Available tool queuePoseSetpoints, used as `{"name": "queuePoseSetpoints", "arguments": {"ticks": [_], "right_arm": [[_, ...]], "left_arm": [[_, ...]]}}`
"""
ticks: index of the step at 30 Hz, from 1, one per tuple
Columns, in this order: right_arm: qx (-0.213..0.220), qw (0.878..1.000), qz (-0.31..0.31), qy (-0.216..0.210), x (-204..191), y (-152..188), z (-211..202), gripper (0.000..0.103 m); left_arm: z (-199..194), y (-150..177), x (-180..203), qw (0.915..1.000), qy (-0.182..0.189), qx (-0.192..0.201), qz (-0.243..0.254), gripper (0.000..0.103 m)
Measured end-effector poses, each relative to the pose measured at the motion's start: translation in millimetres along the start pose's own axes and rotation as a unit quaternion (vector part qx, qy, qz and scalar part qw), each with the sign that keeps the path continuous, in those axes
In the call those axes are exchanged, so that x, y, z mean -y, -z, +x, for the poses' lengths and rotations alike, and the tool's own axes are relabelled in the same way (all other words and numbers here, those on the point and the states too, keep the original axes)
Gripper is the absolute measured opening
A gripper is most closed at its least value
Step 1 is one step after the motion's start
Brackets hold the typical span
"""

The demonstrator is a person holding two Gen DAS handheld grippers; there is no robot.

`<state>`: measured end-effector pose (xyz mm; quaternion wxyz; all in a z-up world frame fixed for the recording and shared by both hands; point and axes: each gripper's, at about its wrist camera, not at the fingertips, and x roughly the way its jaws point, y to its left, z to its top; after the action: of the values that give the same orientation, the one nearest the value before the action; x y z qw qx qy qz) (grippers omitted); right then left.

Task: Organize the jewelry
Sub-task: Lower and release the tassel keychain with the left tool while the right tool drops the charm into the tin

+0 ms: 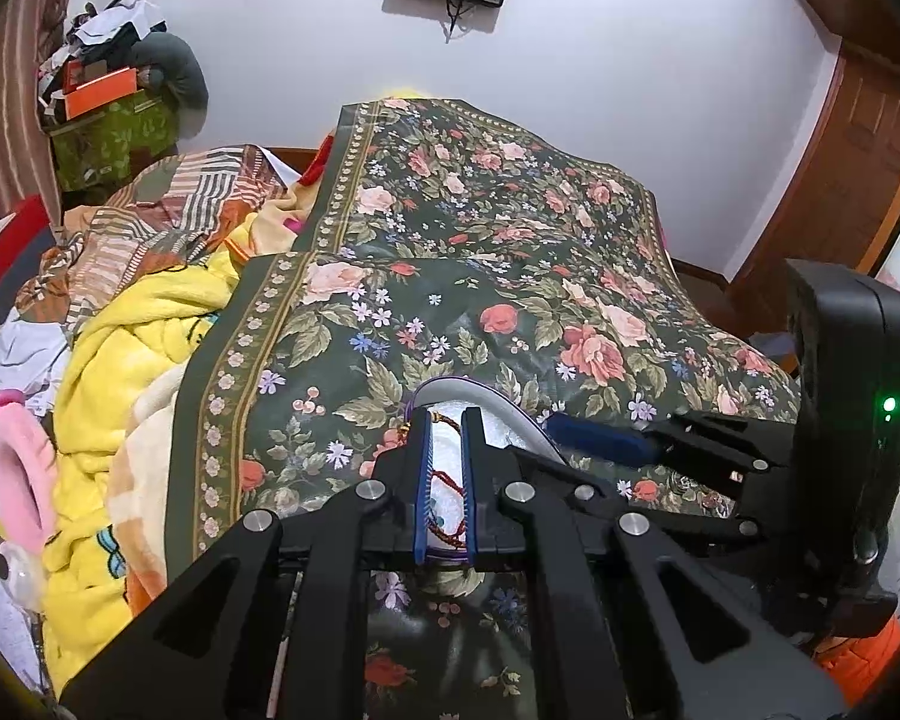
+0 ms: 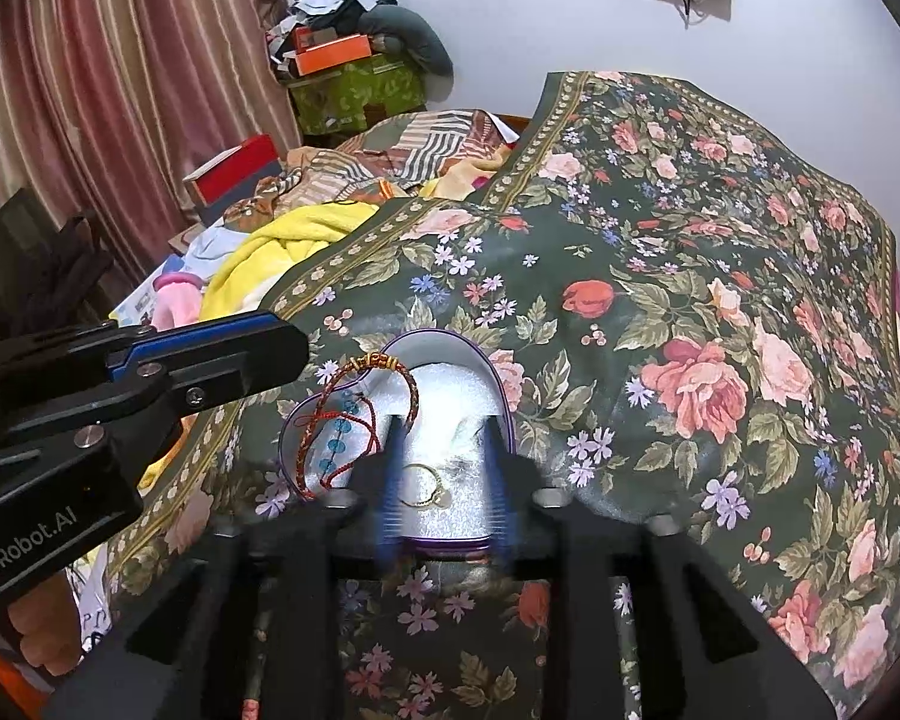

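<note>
Left claw [image 1: 447, 474] narrowly parted over box [image 2: 450, 372], red bracelet [image 2: 354, 414] between, grip unclear. Right claw [image 2: 450, 480] wide, blurred, empty above ring [image 2: 423, 485]. Next: seat bracelet inside.

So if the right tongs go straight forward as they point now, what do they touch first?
Probably the gold ring lying in the heart-shaped box, directly between the right tongs; depth is unclear, so it could be the box lining first.

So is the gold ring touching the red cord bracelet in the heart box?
Apart. The right wrist view shows the gold ring lying alone on the silver lining, with bare lining between it and the red cord bracelet at the heart box's left side.
</note>
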<state>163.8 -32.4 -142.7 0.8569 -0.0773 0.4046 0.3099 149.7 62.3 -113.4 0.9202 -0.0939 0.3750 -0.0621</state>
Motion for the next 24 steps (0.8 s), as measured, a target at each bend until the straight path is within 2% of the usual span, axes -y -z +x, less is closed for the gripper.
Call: {"name": "queuePoseSetpoints", "arguments": {"ticks": [2, 8, 9, 11, 13, 24], "right_arm": [[0.009, 1.0, -0.001, 0.004, 0, 0, -5, 0.038], [0.025, 1.0, -0.003, 0.015, 0, -2, -23, 0.038], [0.028, 0.999, -0.002, 0.017, 2, -2, -28, 0.038], [0.032, 0.999, 0.0, 0.023, 5, -1, -35, 0.038], [0.039, 0.999, 0.003, 0.028, 8, 1, -45, 0.038], [0.066, 0.995, 0.029, 0.073, 41, 23, -100, 0.038]], "left_arm": [[-4, 0, 0, 1.0, -0.004, 0.002, 0.002, 0.008], [-19, -3, 5, 0.9998, -0.014, 0.012, 0.007, 0.009], [-23, -4, 6, 0.9997, -0.016, 0.015, 0.008, 0.011], [-29, -5, 10, 0.9995, -0.021, 0.021, 0.012, 0.026], [-37, -5, 16, 0.999, -0.026, 0.031, 0.018, 0.031], [-53, 3, 49, 0.998, -0.031, 0.036, 0.042, 0.044]]}}
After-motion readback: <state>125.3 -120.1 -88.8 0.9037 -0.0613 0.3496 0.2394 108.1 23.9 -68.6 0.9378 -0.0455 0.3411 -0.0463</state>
